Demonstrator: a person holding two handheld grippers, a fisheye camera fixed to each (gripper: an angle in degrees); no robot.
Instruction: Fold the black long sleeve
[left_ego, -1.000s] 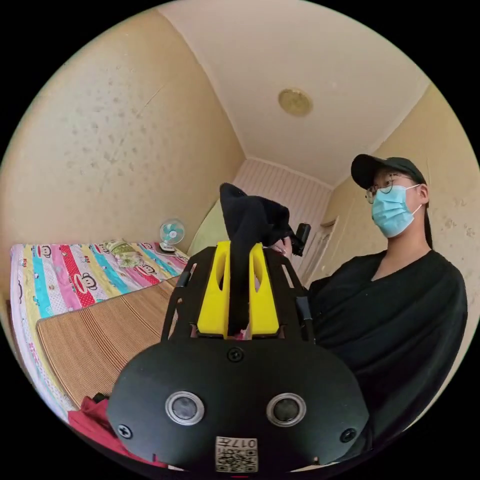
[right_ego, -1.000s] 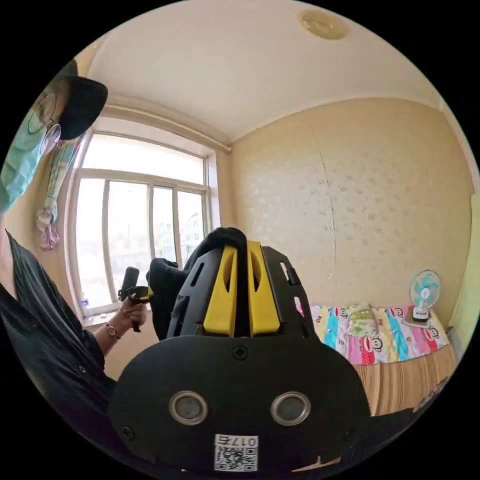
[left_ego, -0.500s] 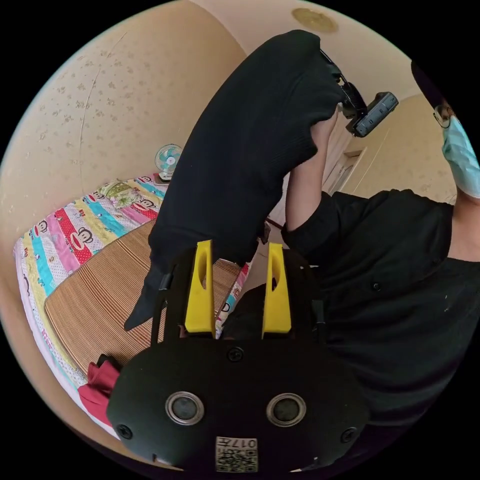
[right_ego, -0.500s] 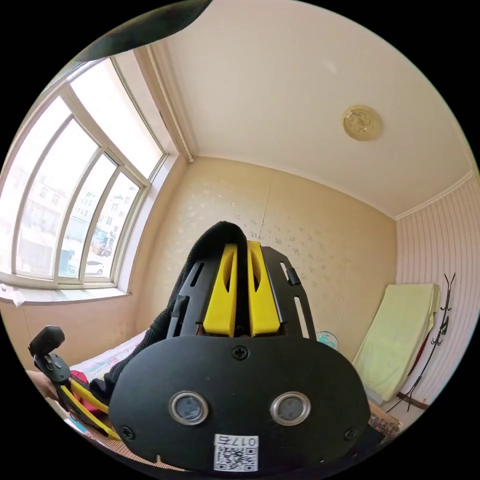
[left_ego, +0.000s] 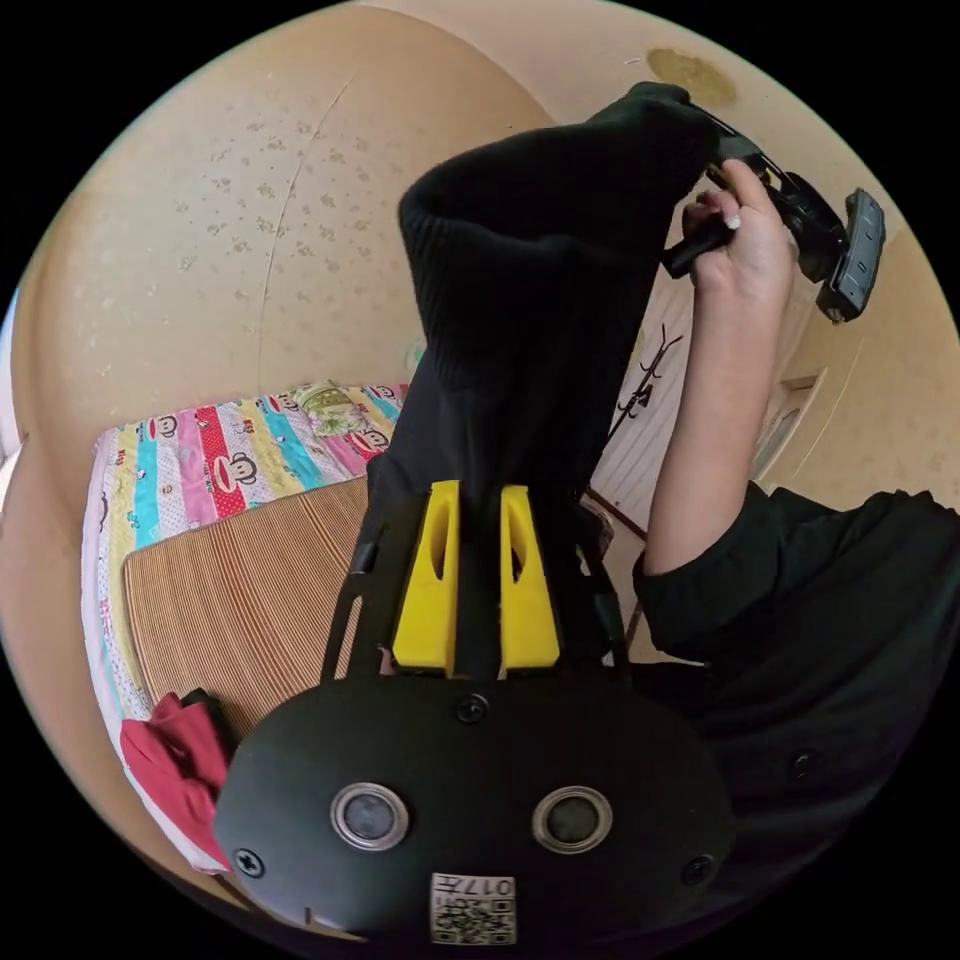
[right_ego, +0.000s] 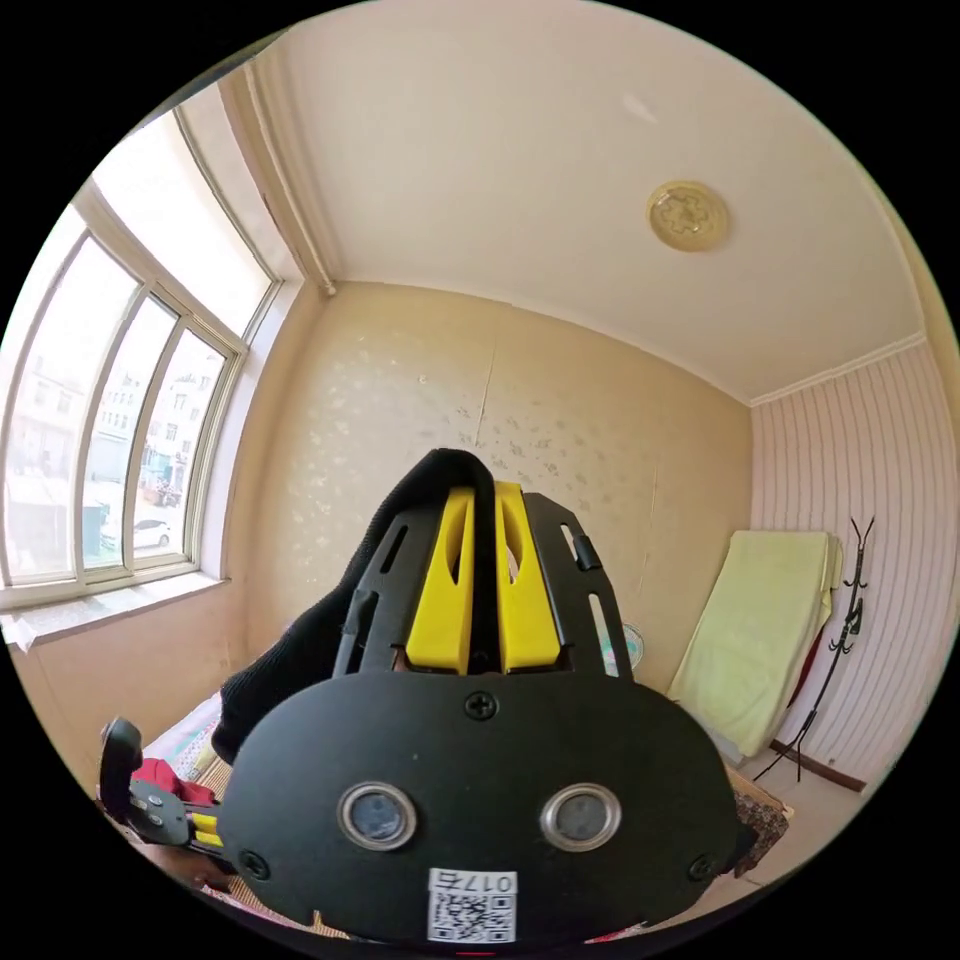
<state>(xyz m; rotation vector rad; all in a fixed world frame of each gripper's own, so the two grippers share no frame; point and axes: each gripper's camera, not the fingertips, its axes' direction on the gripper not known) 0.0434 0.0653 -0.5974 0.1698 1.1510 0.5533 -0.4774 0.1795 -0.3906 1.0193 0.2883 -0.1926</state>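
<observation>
Holding the black long sleeve (left_ego: 540, 330) up in the air, both claws pinch its cloth: the left claw (left_ego: 476, 500) low, the right claw (right_ego: 483, 500) high. To my eye, the claws should spread it taut, then lower it flat onto the bed (left_ego: 240, 600).

The black long sleeve (left_ego: 530, 330), a ribbed knit, hung stretched in the air above the bed, its fabric bunched.

My left gripper (left_ego: 478, 500) is clamped on the black long sleeve (left_ego: 540, 320), my other hand (left_ego: 745, 235) holding its far end up above the bed (left_ego: 240, 590).
</observation>
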